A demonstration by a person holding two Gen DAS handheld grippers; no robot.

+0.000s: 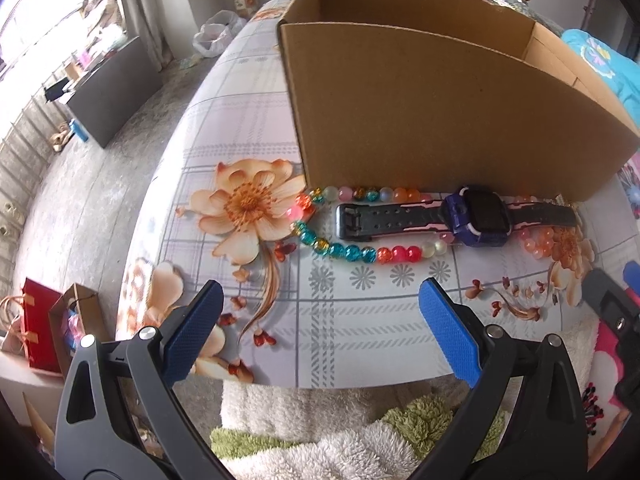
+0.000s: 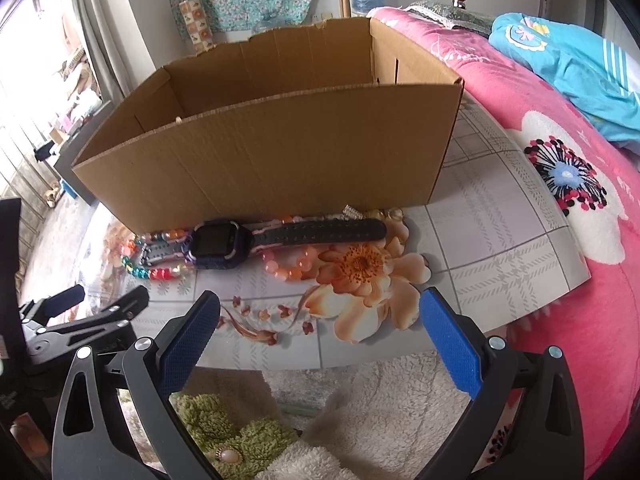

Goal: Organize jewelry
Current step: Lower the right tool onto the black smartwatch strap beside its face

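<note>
1. the left gripper (image 1: 320, 300) and right gripper (image 2: 320, 312) both hung with fingers spread apart, gripping nothing.
2. the watch (image 1: 472, 218) lay flat on the floral tablecloth (image 1: 360, 320) — just in front of the cardboard box (image 1: 420, 112).
3. the bead bracelet (image 1: 352, 251) lay partly under its strap.

My left tool (image 1: 320, 320) has two dark grey plastic arms with teardrop cut-outs and round silver rivets at the joints. Its fingers (image 1: 448, 332) carry flat blue pads with a fine knurled texture. My right tool (image 2: 320, 320) is built alike: black-grey arms, silver rivets, textured blue pads (image 2: 450, 336).
</note>
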